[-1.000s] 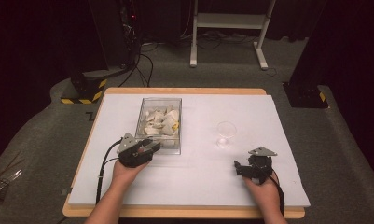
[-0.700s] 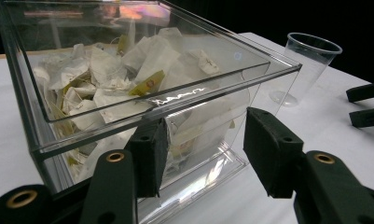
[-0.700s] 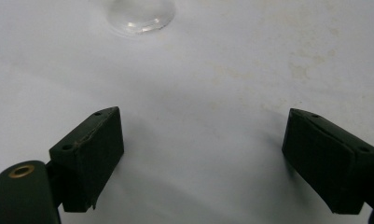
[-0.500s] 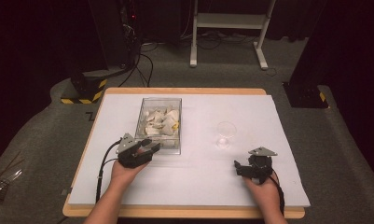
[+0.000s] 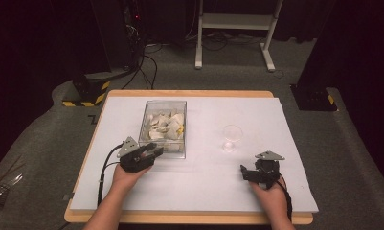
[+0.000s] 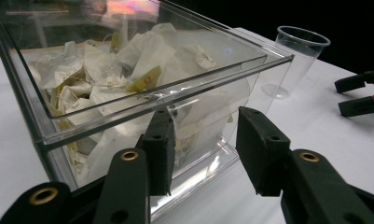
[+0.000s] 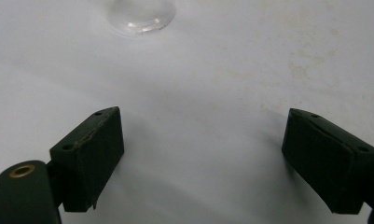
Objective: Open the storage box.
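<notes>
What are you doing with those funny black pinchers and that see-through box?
A person holds a gripper in each hand at a white table. The left gripper is open at the near wall of a clear box full of white tea bags, not gripping anything. The right gripper is open over bare table, near an empty clear plastic cup. Nothing has been picked up.

A big white sheet covers a wooden table. The table stands on a grey floor. Behind it, a white metal stand rises into the dark. Black cables trail from a tall black box. A yellow and black striped block sits near the table's far left corner. Something shiny, maybe crinkly plastic, lies on the floor at the left
</notes>
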`<state>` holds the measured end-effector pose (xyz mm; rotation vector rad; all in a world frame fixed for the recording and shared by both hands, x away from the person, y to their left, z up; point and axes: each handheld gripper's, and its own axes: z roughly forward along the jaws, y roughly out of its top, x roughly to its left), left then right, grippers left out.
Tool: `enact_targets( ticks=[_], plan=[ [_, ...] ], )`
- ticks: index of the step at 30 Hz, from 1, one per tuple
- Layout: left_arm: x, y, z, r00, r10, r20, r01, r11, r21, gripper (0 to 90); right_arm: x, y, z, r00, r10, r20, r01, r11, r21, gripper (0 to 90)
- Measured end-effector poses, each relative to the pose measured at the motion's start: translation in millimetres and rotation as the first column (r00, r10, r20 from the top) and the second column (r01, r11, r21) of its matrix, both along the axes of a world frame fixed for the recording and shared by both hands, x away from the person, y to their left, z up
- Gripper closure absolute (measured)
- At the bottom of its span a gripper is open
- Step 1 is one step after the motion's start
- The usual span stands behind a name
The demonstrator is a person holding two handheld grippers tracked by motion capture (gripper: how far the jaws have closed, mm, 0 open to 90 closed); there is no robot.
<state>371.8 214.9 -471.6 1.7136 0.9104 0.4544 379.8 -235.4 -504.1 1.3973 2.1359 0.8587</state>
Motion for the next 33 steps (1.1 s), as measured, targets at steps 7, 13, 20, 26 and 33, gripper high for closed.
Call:
enact_targets(
  ticks=[7, 13, 20, 26, 33],
  plan=[
    [-8.8, -0.1, -2.3, 0.9999, 0.000, 0.015, 0.000, 0.9999, -0.011, 57.7, 0.0, 0.0, 0.0, 1.0000, 0.001, 0.001, -0.001, 1.000, 0.000, 12.6],
    [-17.3, -0.1, -3.3, 0.9997, -0.002, 0.025, 0.003, 0.9999, -0.011, 57.6, -0.1, 0.0, 0.0, 1.0000, 0.002, 0.002, -0.002, 1.000, -0.001, 12.7],
    [-28.2, 0.2, -3.6, 0.9994, -0.007, 0.033, 0.008, 1.0000, -0.005, 57.6, -0.1, 0.0, 0.0, 1.0000, 0.003, 0.003, -0.003, 1.000, -0.001, 12.8],
    [-39.0, 0.7, -2.2, 0.9993, -0.014, 0.033, 0.014, 0.9999, 0.003, 57.1, -0.2, 0.0, 0.0, 1.0000, 0.003, 0.003, -0.003, 1.000, -0.002, 13.0],
    [-53.3, 2.3, -1.1, 0.9994, -0.020, 0.030, 0.020, 0.9998, 0.005, 56.8, -0.3, 0.1, 0.1, 1.0000, 0.005, 0.005, -0.005, 1.000, -0.002, 13.2]
  ],
)
